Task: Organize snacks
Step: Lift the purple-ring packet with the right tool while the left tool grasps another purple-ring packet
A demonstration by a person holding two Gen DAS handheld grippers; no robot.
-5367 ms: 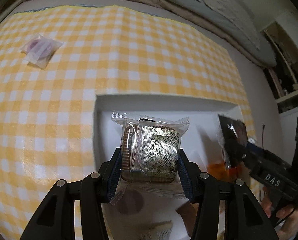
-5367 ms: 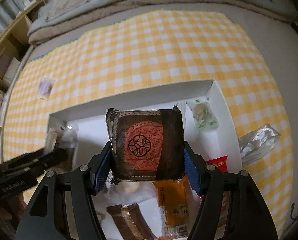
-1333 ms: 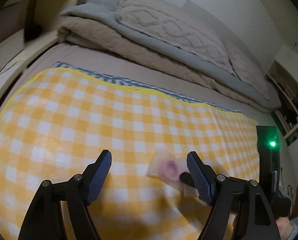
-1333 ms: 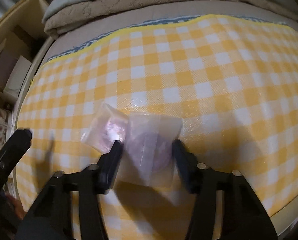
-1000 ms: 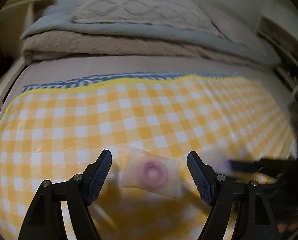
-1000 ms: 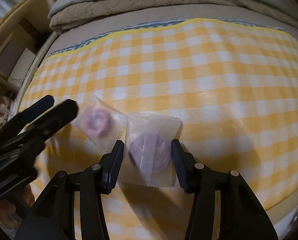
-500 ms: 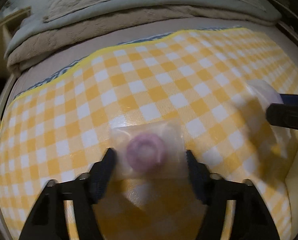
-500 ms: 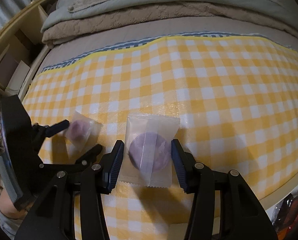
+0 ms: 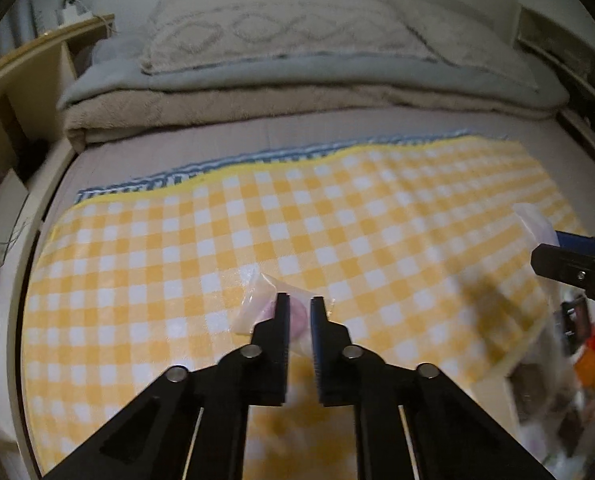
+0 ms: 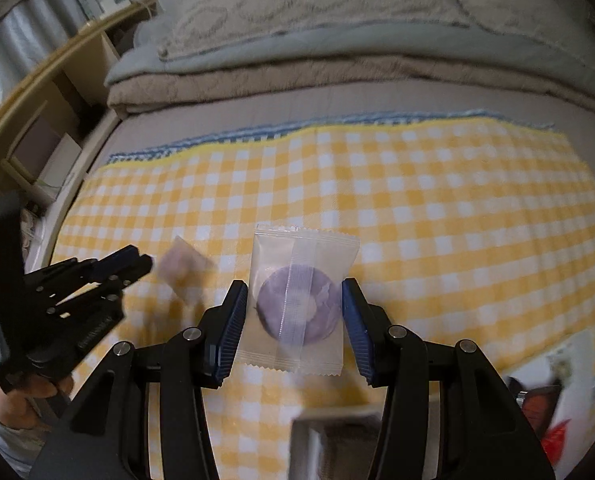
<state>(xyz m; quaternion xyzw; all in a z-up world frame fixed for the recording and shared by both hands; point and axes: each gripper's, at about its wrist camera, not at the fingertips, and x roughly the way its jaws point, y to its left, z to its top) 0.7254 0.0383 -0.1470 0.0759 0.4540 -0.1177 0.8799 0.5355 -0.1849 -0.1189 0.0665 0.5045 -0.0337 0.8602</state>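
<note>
My left gripper (image 9: pixel 299 304) is shut on a clear packet with a pink ring sweet (image 9: pixel 257 308) and holds it above the yellow checked cloth (image 9: pixel 337 220). In the right wrist view the same left gripper (image 10: pixel 147 262) shows at the left with that packet (image 10: pixel 181 266). My right gripper (image 10: pixel 295 296) is shut on a clear packet with a purple ring sweet (image 10: pixel 297 300), lifted over the cloth (image 10: pixel 417 200). In the left wrist view the right gripper's tip (image 9: pixel 557 248) and its packet (image 9: pixel 533 220) show at the right edge.
The white snack box with several snacks lies at the lower right in both views (image 9: pixel 493 384) (image 10: pixel 577 344). Folded blankets (image 9: pixel 297 80) lie beyond the cloth. A wooden shelf (image 10: pixel 37 112) stands at the left.
My left gripper has closed on the pink ring packet and lifted it. My right gripper has carried its purple ring packet higher, toward the box.
</note>
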